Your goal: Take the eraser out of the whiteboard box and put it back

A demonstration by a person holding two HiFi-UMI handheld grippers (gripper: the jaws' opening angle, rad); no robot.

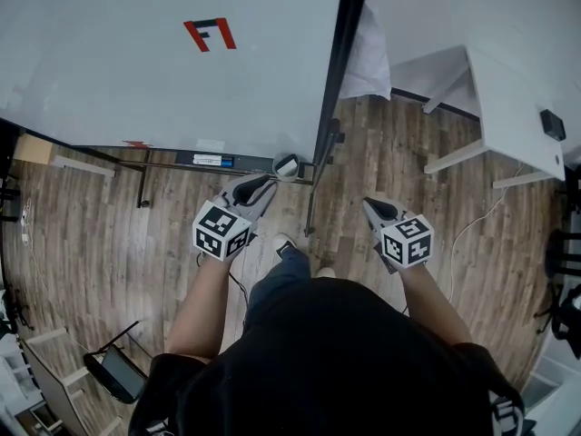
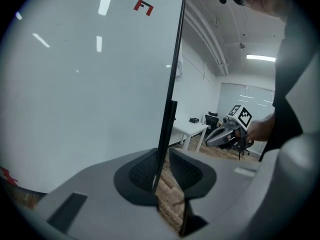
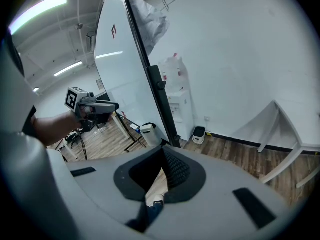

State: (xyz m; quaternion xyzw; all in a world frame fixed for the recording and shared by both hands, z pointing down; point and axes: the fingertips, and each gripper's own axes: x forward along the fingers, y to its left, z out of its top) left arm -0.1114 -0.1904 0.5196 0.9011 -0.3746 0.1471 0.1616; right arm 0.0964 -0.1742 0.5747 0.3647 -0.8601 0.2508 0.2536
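A small white whiteboard box [image 1: 287,166] hangs at the right end of the marker tray [image 1: 204,160] under the whiteboard [image 1: 136,62]; the box [image 3: 149,134] also shows in the right gripper view. Something dark shows in its open top; I cannot tell if it is the eraser. My left gripper [image 1: 270,182] hovers just in front of the box, jaws a little apart with nothing between them [image 2: 161,171]. My right gripper [image 1: 368,203] is lower right, away from the board, jaws together and empty [image 3: 162,169].
The board's black side post [image 1: 340,71] and its floor legs [image 1: 313,207] stand between the two grippers. A white table [image 1: 508,107] is at the right. A black chair [image 1: 113,371] sits at the lower left. A red-and-black mark [image 1: 209,34] is on the board.
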